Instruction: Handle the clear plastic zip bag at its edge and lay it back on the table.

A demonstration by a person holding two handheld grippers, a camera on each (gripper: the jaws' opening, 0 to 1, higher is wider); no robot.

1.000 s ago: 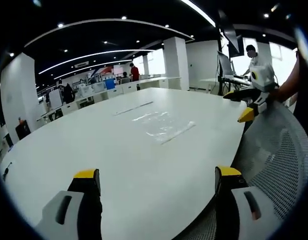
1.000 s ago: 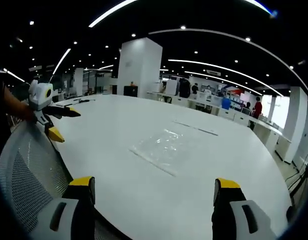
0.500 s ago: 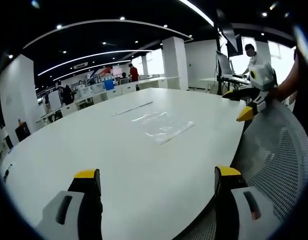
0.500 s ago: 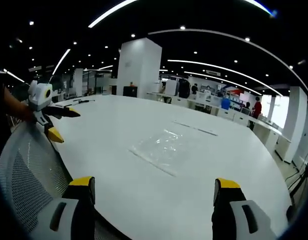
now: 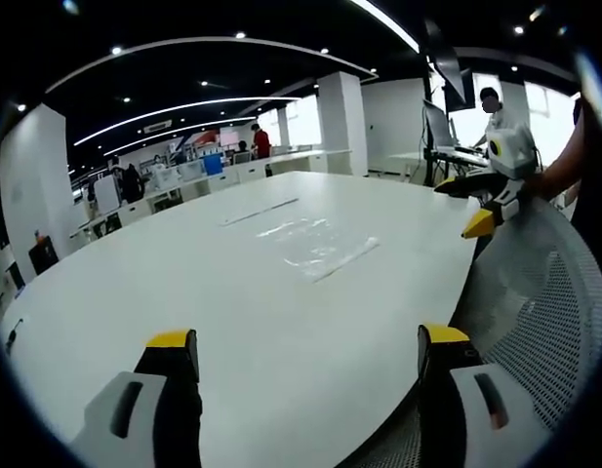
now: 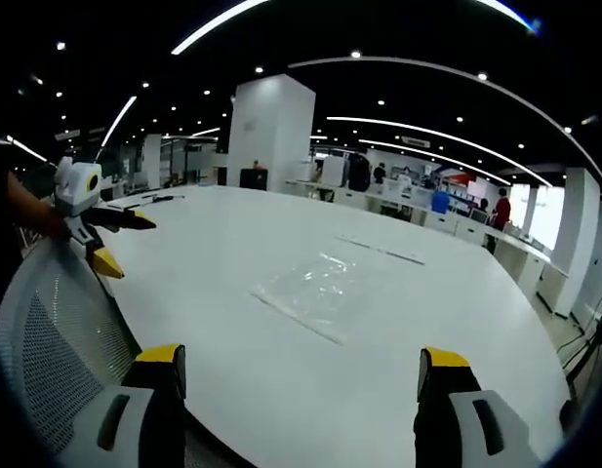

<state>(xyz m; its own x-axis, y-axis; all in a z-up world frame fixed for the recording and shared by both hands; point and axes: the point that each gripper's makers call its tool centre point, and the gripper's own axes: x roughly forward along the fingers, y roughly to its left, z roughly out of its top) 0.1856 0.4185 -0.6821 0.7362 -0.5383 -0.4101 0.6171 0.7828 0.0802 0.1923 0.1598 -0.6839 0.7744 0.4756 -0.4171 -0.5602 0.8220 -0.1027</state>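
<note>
One clear plastic zip bag (image 5: 315, 244) lies flat on the white counter (image 5: 183, 283), well out from the near edge and apart from both tools. It is almost see-through: what gives it away is a patch of soft glare and faint wrinkles against the white top, and a straight, slightly raised strip along its near edge that reads as the zip closure. In the right gripper view the same bag (image 6: 315, 292) shows as a pale, crinkled rectangle with that strip running along the side nearest the camera. Nothing rests on it and nothing touches it.

Beyond the bag, a thin straight strip (image 5: 260, 211) lies on the counter, a little apart from it; what it is cannot be told.

The left hand-held gripper (image 5: 305, 356) hangs over the near edge of the counter with its yellow-tipped jaws spread wide and nothing between them. The right hand-held gripper (image 6: 301, 366) stands likewise, jaws wide apart and empty, low over the counter's rim. Each tool also shows in the other's view: the right one (image 5: 486, 200) at the far right, held by a hand above a grey mesh chair back (image 5: 544, 302), and the left one (image 6: 96, 229) at the far left, its jaws parted too.
</note>
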